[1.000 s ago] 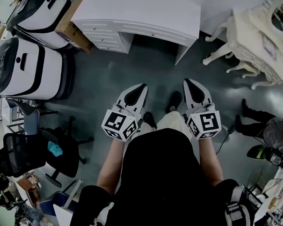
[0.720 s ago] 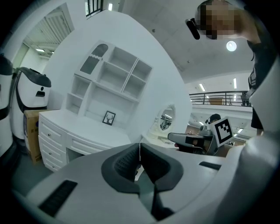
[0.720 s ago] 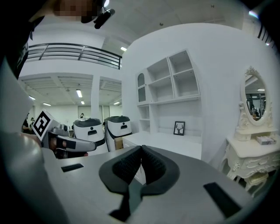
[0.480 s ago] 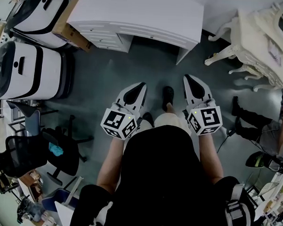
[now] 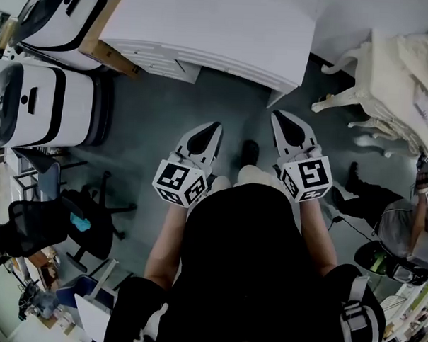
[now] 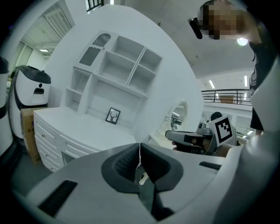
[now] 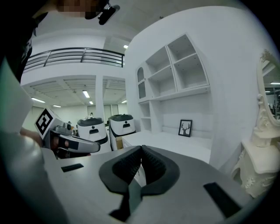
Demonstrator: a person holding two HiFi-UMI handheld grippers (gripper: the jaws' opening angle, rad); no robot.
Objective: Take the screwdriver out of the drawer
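The white plastic left gripper [image 5: 210, 131] and its twin right gripper [image 5: 281, 123] both have jaws pressed together, empty; ahead stands the white wooden desk [image 5: 206, 25], its panelled drawers [image 5: 159, 59] all closed; the screwdriver is unseen, presumably inside one; closed jaws could slip off a handle, or open the wrong drawer.

The grey floor [image 5: 166, 122] is viewed steeply from overhead. The white desk with drawers [image 5: 213, 28], far ahead, is faced nearly level by both gripper views and shared by all three.
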